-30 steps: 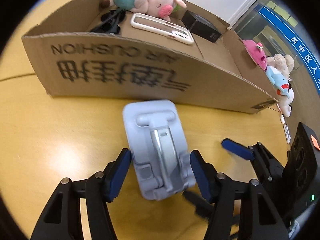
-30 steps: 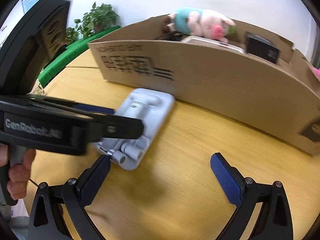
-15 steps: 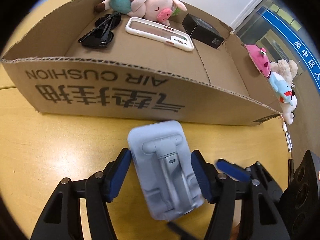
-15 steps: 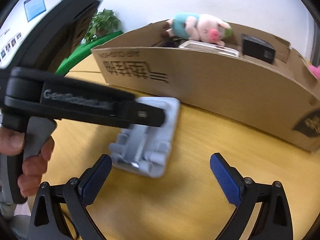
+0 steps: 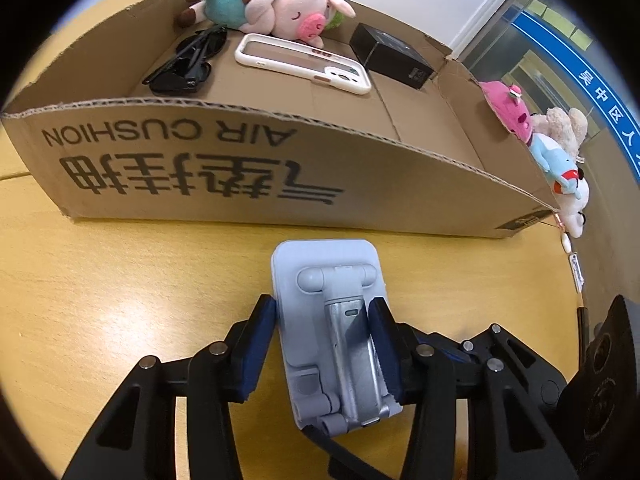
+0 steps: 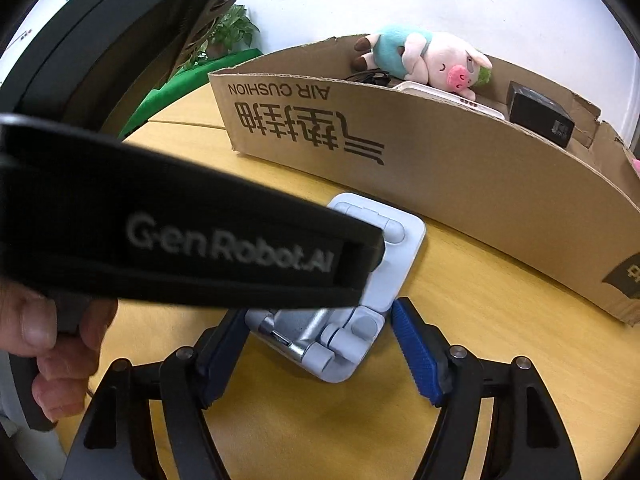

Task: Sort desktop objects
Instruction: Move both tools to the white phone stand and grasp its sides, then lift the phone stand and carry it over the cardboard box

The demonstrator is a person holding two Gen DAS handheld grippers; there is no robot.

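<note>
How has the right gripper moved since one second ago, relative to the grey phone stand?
Yes. The right gripper has come toward the phone stand, now straddling its near end, and nearer the cardboard box.

The folded phone stand [image 5: 332,320] is showing pale blue-grey with a silvery metal hinge arm. Both grippers' fingers [image 5: 256,348] are wearing dark blue ribbed pads on black frames. The desk [image 5: 120,288] is glowing warm yellow wood. The cardboard box [image 5: 240,168] is showing plain brown with black print. Inside, the plush pig [image 5: 276,8] is wearing pink with a teal body and brown feet; the phone case [image 5: 300,62] is showing white, the sunglasses [image 5: 184,64] and small box [image 5: 392,56] black.
</note>
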